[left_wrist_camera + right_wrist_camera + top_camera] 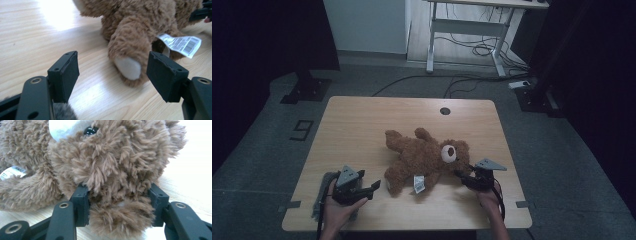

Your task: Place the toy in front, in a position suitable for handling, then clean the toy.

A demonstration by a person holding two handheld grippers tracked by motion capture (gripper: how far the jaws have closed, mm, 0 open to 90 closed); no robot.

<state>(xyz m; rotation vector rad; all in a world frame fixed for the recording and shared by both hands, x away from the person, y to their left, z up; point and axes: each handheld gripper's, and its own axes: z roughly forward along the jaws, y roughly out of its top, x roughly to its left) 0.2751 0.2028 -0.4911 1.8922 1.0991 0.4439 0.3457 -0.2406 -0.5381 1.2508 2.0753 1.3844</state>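
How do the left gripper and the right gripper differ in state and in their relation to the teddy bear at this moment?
The left gripper stands open, its pads clear of the teddy bear; the right gripper is closed on the bear's fur, by its head. The left gripper faces the bear's white-soled foot across bare table; the right gripper presses into the plush. Both are hand-held, black, and aimed at the same bear.

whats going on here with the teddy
A person works a brown teddy bear lying on a wooden table with a hand-held tool in each hand. The right tool is clamped on fur near the bear's head. The left tool stands open, a white-soled foot just ahead of it, untouched.
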